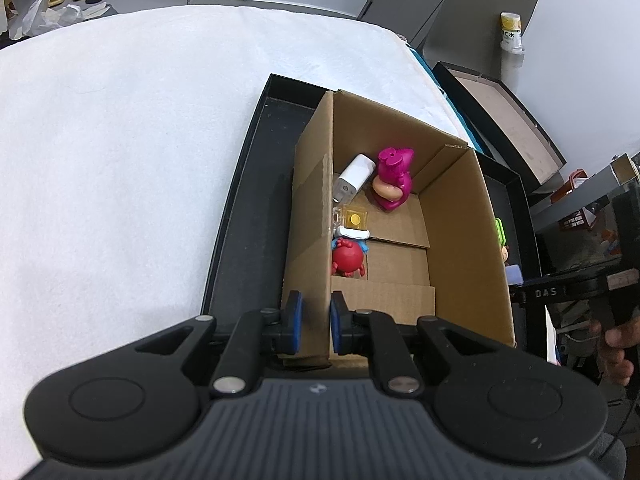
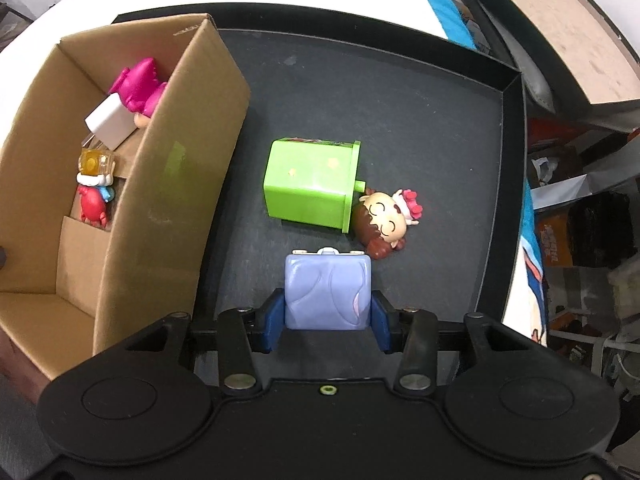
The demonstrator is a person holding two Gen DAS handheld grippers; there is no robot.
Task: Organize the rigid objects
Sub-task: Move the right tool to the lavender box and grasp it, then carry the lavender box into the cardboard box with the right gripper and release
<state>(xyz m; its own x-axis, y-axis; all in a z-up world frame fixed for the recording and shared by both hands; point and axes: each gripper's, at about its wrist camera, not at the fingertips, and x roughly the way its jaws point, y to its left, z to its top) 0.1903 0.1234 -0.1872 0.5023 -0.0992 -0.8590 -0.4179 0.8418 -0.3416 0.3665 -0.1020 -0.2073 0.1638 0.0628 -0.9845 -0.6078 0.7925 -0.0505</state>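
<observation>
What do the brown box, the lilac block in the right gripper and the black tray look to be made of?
Brown box: corrugated cardboard, matte; raw cut edges and folded flaps show. Lilac block: likely hard moulded plastic, smooth with a soft sheen and raised contours; the right gripper is closed on it. Black tray: matte dark floor with a fine speckled look, possibly coated board or plastic; hard to tell.

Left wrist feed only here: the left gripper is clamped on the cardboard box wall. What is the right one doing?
Observer: The right gripper is shut on a lavender block in the black tray.
Operator: Anything else loose in that tray?
Observer: A green box toy with a doll head lies on its side just beyond the block.
Operator: Is it touching the cardboard box?
Observer: No, bare tray floor separates it from the cardboard box.
</observation>
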